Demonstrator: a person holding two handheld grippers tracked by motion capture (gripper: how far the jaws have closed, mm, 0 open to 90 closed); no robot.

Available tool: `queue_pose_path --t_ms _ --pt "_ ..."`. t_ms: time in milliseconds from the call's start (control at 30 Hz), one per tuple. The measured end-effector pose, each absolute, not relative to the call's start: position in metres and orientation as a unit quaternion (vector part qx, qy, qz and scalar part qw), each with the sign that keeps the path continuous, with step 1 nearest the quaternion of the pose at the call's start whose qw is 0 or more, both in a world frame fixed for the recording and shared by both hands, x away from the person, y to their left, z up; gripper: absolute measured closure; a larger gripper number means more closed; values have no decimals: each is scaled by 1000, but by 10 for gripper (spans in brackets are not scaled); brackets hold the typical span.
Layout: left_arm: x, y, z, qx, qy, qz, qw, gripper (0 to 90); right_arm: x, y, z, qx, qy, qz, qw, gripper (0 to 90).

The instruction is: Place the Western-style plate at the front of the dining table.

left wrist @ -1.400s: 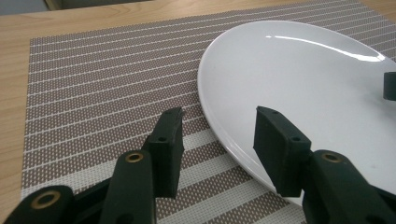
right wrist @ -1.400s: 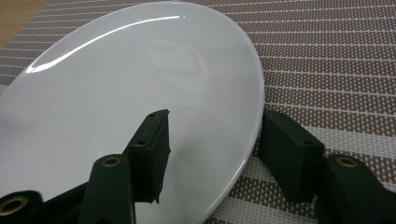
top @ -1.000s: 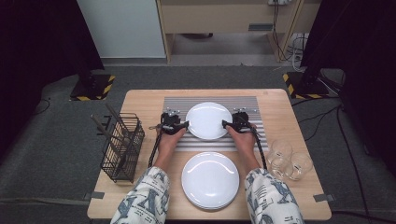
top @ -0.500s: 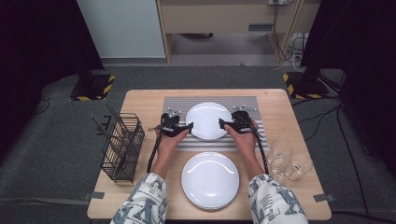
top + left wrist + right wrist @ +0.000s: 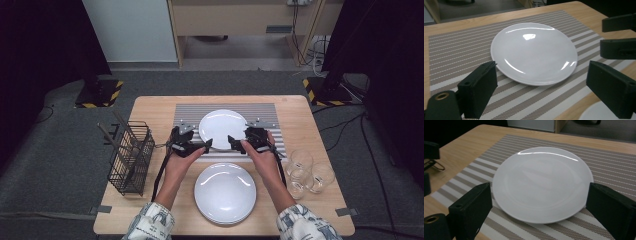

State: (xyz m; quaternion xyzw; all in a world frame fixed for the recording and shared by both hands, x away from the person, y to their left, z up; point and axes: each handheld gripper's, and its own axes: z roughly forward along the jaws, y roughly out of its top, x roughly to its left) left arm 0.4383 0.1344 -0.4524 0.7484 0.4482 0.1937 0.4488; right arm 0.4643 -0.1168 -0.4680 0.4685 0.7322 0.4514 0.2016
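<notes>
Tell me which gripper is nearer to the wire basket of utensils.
Left. The left gripper is open at the near-left edge of the plate on the striped mat, with the wire basket close on its outer side. The right gripper, also open, is at the plate's near-right edge, farther off.

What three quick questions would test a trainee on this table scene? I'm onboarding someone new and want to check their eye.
1. True or false: the round white plate on the grey striped placemat is clamped by the left gripper.
2. What stands at the table's left edge? A) black wire basket B) red bowl C) kettle
3. Fill in: the clear glasses stand beside the person's ____ forearm.

Key:
1. False. Both the left gripper and the right gripper are open, their jaws having just been opening, with the plate lying free on the placemat.
2. A, the black wire basket.
3. Right.
</notes>
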Motion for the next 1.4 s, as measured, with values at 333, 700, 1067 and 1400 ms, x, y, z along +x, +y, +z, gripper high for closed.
queue_pose_path --t_ms 333,700,1067,1400 --pt "421 143 -450 752 436 188 458 56 433 -105 -468 443 748 448 210 75" --pt "402 157 -437 747 432 218 455 56 415 -109 -463 424 757 457 200 74" --pt "402 172 -435 735 447 203 468 57 412 -102 -469 412 771 445 195 76" --pt "398 176 -425 733 432 221 476 45 412 -107 -467 418 765 450 195 76"
